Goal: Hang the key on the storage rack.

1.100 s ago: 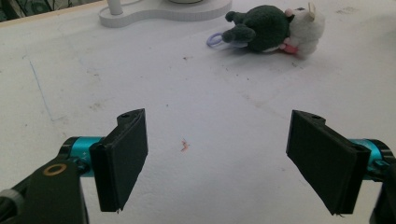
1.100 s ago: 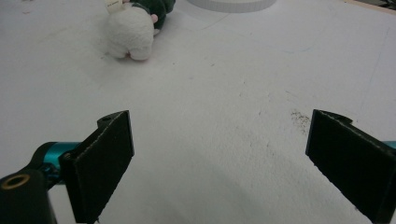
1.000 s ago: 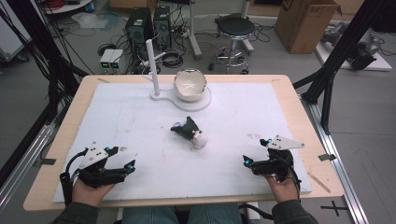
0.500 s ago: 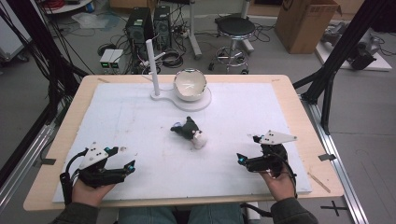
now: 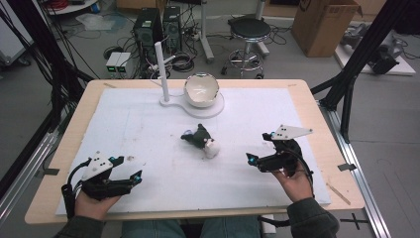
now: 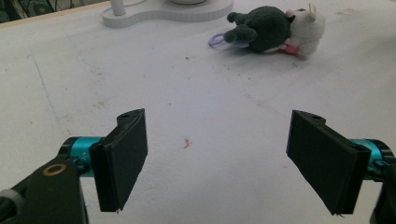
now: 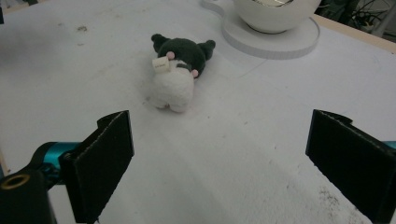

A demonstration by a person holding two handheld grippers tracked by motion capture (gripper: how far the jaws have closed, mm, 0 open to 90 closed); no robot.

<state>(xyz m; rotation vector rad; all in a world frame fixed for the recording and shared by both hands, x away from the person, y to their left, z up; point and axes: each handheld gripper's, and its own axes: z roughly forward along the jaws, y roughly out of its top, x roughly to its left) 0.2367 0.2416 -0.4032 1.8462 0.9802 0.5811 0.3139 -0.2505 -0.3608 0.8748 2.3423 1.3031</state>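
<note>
While both grippers wait near the person's edge, the toy lies alone in the middle.
Toy spot: plush toy (image 5: 200,140) on the white mat (image 5: 148,124), ahead of both grippers, touching neither.
Left gripper (image 5: 130,179): jaws spread wide, toy far ahead to its right.
Right gripper (image 5: 255,159): jaws spread wide, toy nearer, ahead between them.
Toy look: soft and fuzzy, dark green and white, pink spots, lying on its side.
Behind it: round shiny bowl (image 5: 201,89) on a flat white stand (image 5: 213,106) with a post (image 5: 161,67).
</note>
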